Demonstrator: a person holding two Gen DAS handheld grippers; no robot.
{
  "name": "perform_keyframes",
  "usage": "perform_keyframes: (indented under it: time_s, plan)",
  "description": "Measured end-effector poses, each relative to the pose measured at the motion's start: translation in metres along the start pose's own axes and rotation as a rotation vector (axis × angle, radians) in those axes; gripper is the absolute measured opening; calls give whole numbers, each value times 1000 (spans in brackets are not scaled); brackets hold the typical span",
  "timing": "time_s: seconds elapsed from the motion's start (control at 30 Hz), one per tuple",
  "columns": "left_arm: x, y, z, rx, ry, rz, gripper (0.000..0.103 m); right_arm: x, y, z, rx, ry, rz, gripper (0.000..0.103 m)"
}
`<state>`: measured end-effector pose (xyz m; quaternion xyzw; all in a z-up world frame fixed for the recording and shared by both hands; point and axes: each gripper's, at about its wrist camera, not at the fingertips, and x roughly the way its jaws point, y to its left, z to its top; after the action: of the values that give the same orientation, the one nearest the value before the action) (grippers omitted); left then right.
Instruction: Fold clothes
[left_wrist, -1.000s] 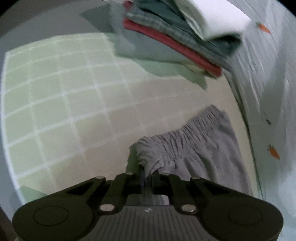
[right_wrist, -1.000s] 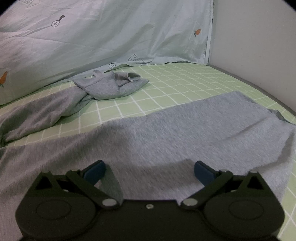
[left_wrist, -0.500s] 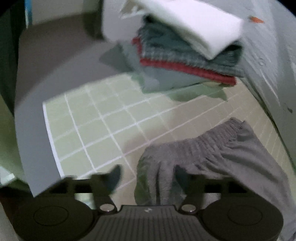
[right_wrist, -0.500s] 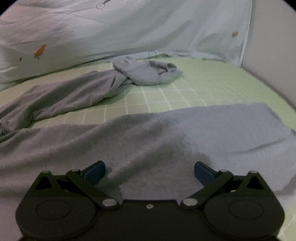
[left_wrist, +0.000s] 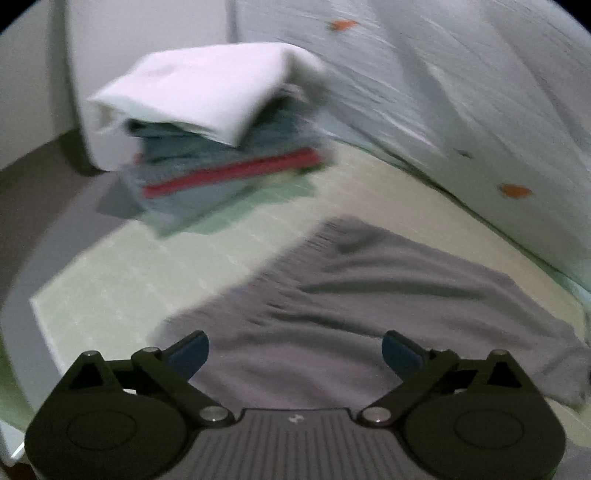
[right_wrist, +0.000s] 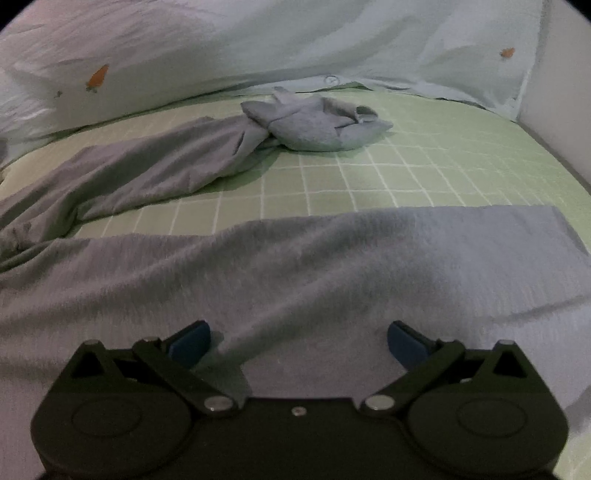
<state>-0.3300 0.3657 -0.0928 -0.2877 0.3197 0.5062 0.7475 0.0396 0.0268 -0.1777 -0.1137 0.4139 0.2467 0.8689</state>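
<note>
the grey trousers (left_wrist: 388, 295) lie spread on the bed (left_wrist: 122, 280), which carries a green sheet with a white grid. in the left wrist view the gathered waistband runs diagonally ahead of the left claw (left_wrist: 295, 350). the jaws of this claw are opening and stand wide apart; grey fabric lies below and between them, but the blue pads (left_wrist: 188, 352) do not press on it. this view is blurred. beyond the waistband, near the bed's far corner, sits a stack of folded clothes (left_wrist: 221, 147) with a white piece on top and a red layer lower down. a pale cover with small orange carrot prints (left_wrist: 480, 110) rises along the right side.

in the right wrist view the right claw (right_wrist: 299, 339) stands wide apart over one trouser leg (right_wrist: 332, 266), which lies flat across the sheet; nothing is clamped. the other leg (right_wrist: 147, 170) stretches away to the left and ends in a crumpled heap (right_wrist: 317, 125) close to the pale cover.
</note>
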Motion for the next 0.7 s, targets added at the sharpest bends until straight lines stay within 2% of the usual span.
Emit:
perform_keyframes:
  time_s: [0.27, 0.47, 0.7]
  plan:
    - [18, -93, -40, 153, 120, -108, 100, 0, -54, -3, -9, -26, 32, 103]
    - [34, -137, -67, 239, 198, -106, 100, 4, -124, -7, 123, -29, -73, 103]
    - [41, -149, -71, 206, 245, -56, 100, 13, -232, -13, 305, -50, -275, 103]
